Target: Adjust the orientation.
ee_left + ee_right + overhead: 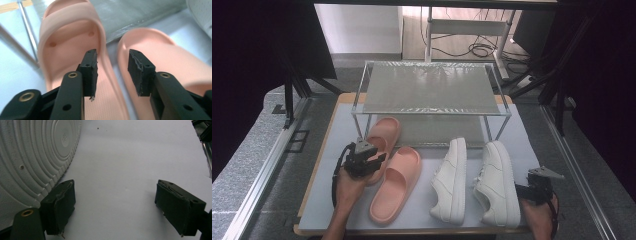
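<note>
Item 1, my left jaws [112, 72]: spread apart, nothing between the pads, poised over the inner rim of the far pink foam slide sandal [70, 50]. One pad [90, 72] hangs above that sandal's ribbed footbed; the other sits over the narrow gap toward the near pink foam slide sandal [165, 62]. In the high view the left jaws [374, 157] sit at the heel end of the far sandal [384, 132], with my hand [348, 187] behind them.

Item 2, my right jaws [115, 207]: spread wide, pinching nothing, hovering over bare white mat [130, 170]. Just beside the left-hand pad [58, 207] in that view is the ridged white rubber sole [32, 157] of a sneaker; whether they touch, I cannot tell. In the high view the right jaws [524, 190] sit close against the right white leather sneaker [497, 182], near the front edge of the desk [319, 165].

Item 3, footwear: the two pink sandals lie side by side, the near one [397, 185] just to the right of the far one. The left white leather sneaker [451, 182] lies on its side between the near sandal and the right sneaker.

Item 4, metal two-tier mesh shoe rack [429, 90]: standing at the back of the desk, beyond all four shoes, the far sandal's toe at its front-left leg.
</note>
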